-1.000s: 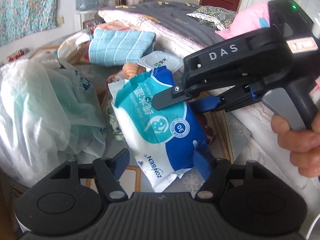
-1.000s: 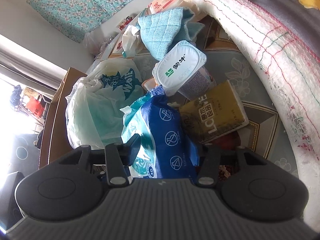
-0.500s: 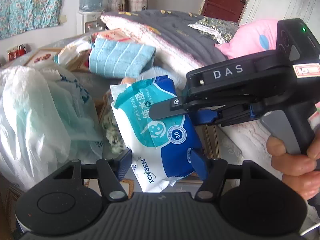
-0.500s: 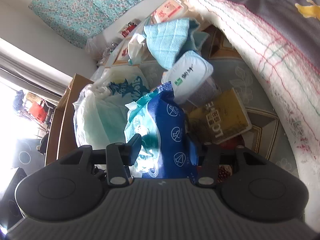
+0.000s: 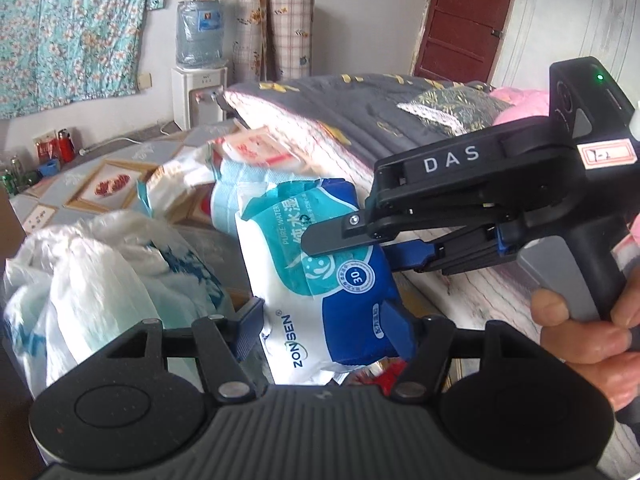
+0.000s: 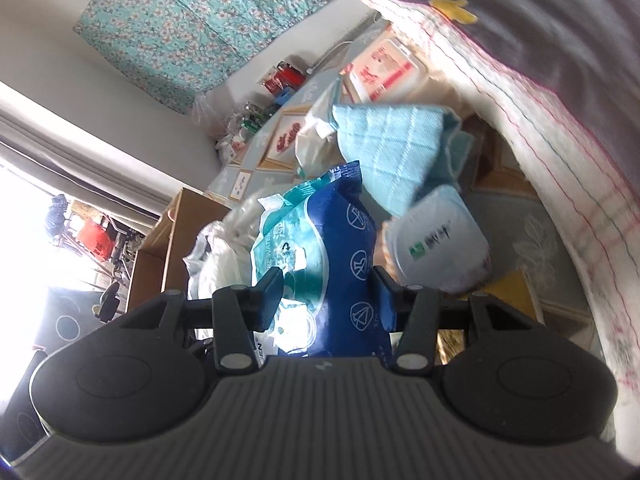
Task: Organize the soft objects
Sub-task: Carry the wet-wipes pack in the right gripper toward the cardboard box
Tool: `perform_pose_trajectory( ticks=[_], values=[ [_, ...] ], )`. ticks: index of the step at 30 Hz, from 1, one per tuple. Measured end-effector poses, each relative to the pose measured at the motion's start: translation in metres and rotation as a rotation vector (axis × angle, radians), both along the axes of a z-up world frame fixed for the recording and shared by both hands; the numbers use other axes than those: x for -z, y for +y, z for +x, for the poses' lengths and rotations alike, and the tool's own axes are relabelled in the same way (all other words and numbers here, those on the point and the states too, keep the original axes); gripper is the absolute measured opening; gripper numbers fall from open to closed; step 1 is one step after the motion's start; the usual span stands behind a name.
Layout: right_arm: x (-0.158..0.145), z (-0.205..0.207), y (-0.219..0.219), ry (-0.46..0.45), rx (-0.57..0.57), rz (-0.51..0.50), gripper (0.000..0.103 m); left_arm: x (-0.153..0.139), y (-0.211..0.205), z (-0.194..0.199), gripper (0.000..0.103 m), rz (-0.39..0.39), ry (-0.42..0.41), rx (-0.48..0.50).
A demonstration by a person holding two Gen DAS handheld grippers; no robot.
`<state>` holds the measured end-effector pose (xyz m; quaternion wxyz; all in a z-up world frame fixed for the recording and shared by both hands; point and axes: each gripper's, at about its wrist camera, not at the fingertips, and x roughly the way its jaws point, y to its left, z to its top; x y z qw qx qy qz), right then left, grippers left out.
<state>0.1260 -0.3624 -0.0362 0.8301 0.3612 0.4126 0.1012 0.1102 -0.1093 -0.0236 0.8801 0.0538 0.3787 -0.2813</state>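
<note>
Far left in the left wrist view: a crumpled white plastic bag (image 5: 92, 264), heaped low beside the left gripper (image 5: 326, 330). Centre: a blue-and-white wet wipes pack (image 5: 320, 276), lifted and standing roughly upright, its lower end set between the left jaws. Left jaws spread about as wide as the pack, one blue pad at each lower side edge; whether pressing or merely alongside, cannot tell. Behind the pack: a folded light-blue towel (image 5: 228, 200), blurred, and a red-and-white packet (image 5: 256, 152). Right of centre: the right gripper (image 5: 372, 246), reaching in from the right, jaws closed on the pack's middle, one finger across the printed front and the other behind. Far right: the right hand (image 5: 592, 332) wrapped on the grip, with the quilted bed (image 5: 328, 120) beyond.

From the right wrist view, left to right: a cardboard box (image 6: 168, 240), then the pack (image 6: 320, 248) squeezed between both pads of the right gripper (image 6: 328, 300), then the towel (image 6: 396, 152) and a white tub (image 6: 440, 240) lying just beside the pack, apart from the jaws.
</note>
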Motion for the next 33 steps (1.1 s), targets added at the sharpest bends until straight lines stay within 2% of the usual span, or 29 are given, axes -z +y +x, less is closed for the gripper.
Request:
perform_pose_trajectory(
  ticks=[12,19,26,33],
  values=[
    [-0.037,0.051,0.014,-0.056,-0.056,0.003,0.047,-0.033,0.016,0.033,0.066,-0.01,-0.075,-0.072],
    [-0.064,0.073,0.039,-0.095,-0.116,0.006,0.047,-0.056,0.038,0.041,0.066,-0.014,-0.117,-0.124],
    [-0.097,0.087,0.085,-0.148,-0.219,0.001,0.047,-0.085,0.072,0.036,0.066,0.005,-0.155,-0.213],
    [-0.125,0.098,0.159,-0.178,-0.326,0.036,0.047,-0.113,0.126,0.028,0.066,0.011,-0.169,-0.34]
  ],
)
